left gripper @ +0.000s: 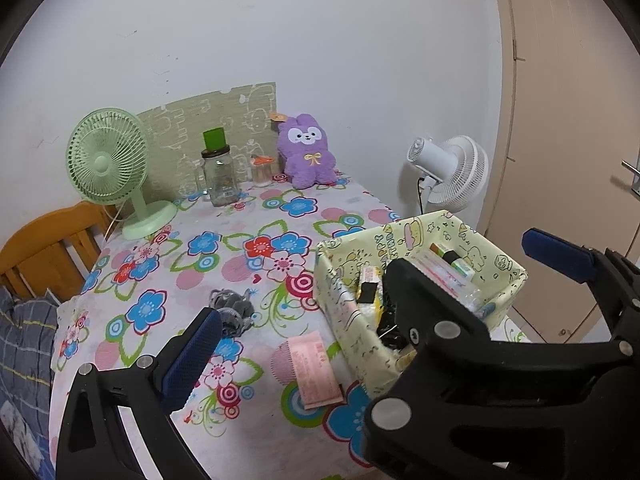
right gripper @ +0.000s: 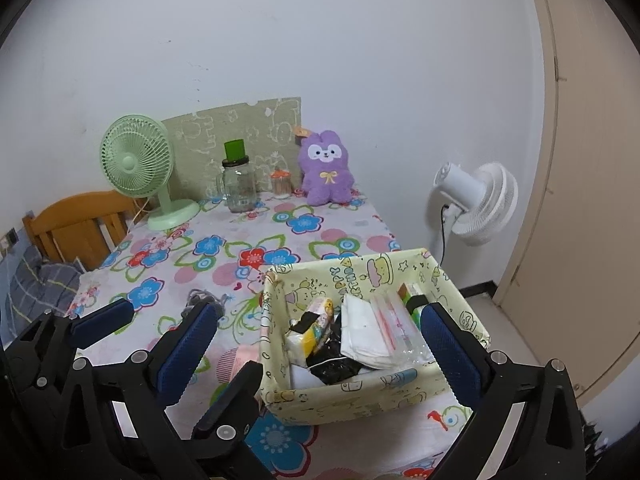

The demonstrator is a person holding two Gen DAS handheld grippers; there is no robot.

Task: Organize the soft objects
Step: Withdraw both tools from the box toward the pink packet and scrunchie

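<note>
A purple plush bunny (left gripper: pixel 308 152) (right gripper: pixel 328 172) leans on the wall at the far end of the flowered tablecloth (left gripper: pixel 248 216). Mid-table lies a small grey fabric piece (left gripper: pixel 232 308) (right gripper: pixel 200 298), just beyond my left gripper (left gripper: pixel 316 312), which is open and empty. A yellow cartoon-print box (left gripper: pixel 516 276) (right gripper: pixel 360 396) holds packets, paper and a plastic bag. My right gripper (right gripper: pixel 320 312) stands wide open over this box, its right pad (right gripper: pixel 452 344) above the box's right side and its left pad (right gripper: pixel 188 352) left of the box. It holds nothing. The two grippers overlap side by side.
At the back stand a green desk fan (left gripper: pixel 106 160), a glass jar topped with a green cup (left gripper: pixel 218 176) and a small orange-lidded jar (left gripper: pixel 262 170). A pink paper slip (left gripper: pixel 316 368) lies near the box. A white fan (left gripper: pixel 452 176) and a door are to the right, a wooden headboard (left gripper: pixel 48 248) to the left.
</note>
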